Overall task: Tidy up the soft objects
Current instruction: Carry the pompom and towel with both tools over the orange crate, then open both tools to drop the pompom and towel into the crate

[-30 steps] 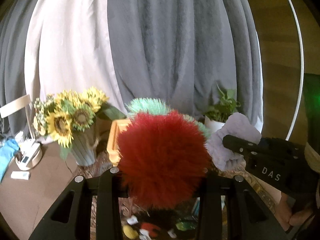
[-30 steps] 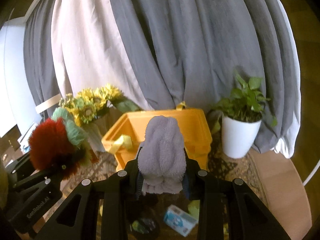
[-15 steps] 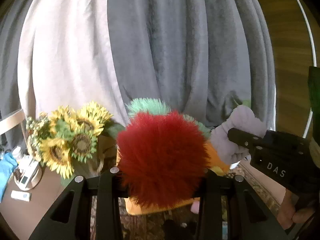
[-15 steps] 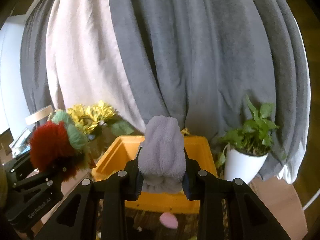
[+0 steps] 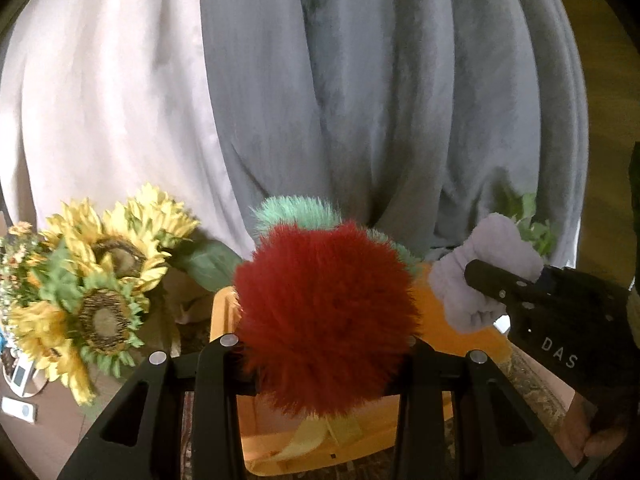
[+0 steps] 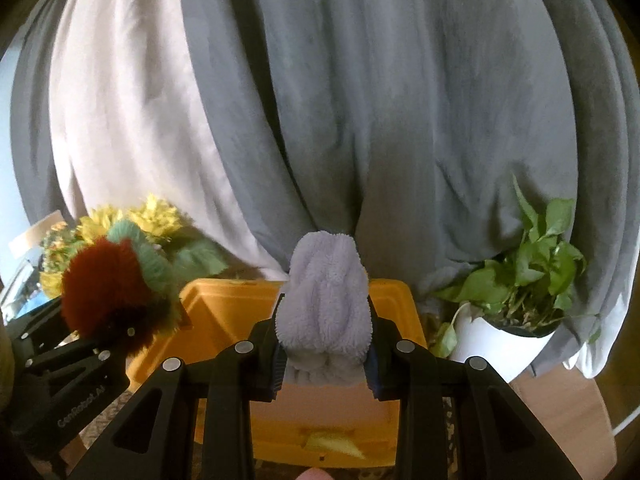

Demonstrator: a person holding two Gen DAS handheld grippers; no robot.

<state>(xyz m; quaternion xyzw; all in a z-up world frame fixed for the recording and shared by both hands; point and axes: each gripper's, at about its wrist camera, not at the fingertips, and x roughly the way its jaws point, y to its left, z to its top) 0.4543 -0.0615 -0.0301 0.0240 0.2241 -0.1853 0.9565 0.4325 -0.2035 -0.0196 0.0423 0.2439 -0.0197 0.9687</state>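
Deep red fluff with mint-green tufts on the pompom toy point(image 5: 324, 320) between the black left gripper point(image 5: 320, 364) jaws. Pale lilac, nubbly terry on the plush cloth point(image 6: 326, 304) between the black right gripper point(image 6: 324, 364) jaws. Beyond both, a bright orange-yellow bin point(image 6: 224, 308). Left of the jaws, yellow sunflowers point(image 5: 108, 280) with brown centres; behind, a grey curtain point(image 6: 380, 100) beside a white curtain point(image 5: 100, 100).

Both tools matte black plastic. Left gripper point(image 5: 324, 364): two angular fingers with triangular cutouts, four round silver screw heads across the top. Right gripper point(image 6: 325, 360): same build, blue ribbed pads inside the fingers. White "DAS" lettering on the right one's side at 3 o'clock; "GenRobot.AI" on the left one's at 8 o'clock.
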